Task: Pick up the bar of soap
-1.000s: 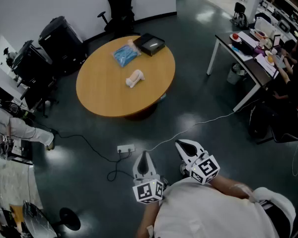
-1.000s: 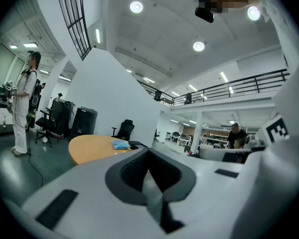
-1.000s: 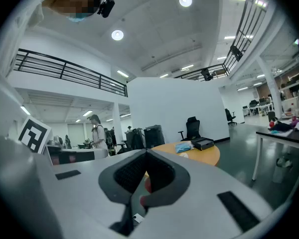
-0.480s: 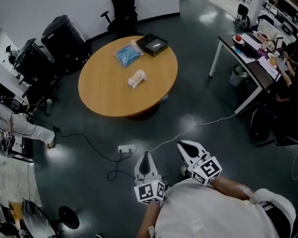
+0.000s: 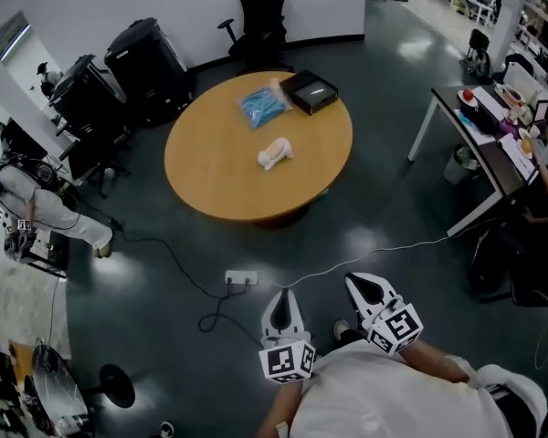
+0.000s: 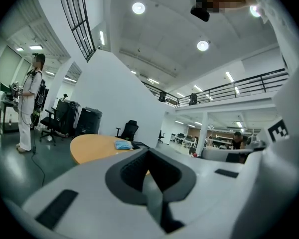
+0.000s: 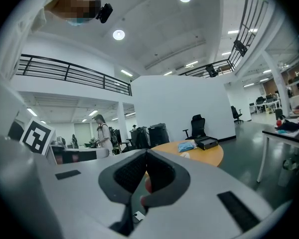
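Note:
The soap (image 5: pixel 274 153), a pale lumpy bar, lies near the middle of the round wooden table (image 5: pixel 219 185); it shows as a small pale spot (image 7: pixel 184 155) in the right gripper view. Behind it are a blue packet (image 5: pixel 260 106) and a black box (image 5: pixel 310 91). My left gripper (image 5: pixel 283 297) and right gripper (image 5: pixel 365 286) hang low over the dark floor, well short of the table. Both are shut with nothing between the jaws. Past the shut left gripper (image 6: pixel 148 153) I see the table (image 6: pixel 89 146), and past the shut right gripper (image 7: pixel 147 156) the table (image 7: pixel 204 154).
A power strip (image 5: pixel 240 277) and its cables lie on the floor between me and the table. An office chair (image 5: pixel 262 7) and black cases (image 5: pixel 146 57) stand behind the table. A cluttered desk (image 5: pixel 493 144) is at the right. A person in white (image 5: pixel 36 213) stands far left.
The view has shifted: the table now sits further right and lower in the head view, and both grippers show lower in it. Both stay shut and empty.

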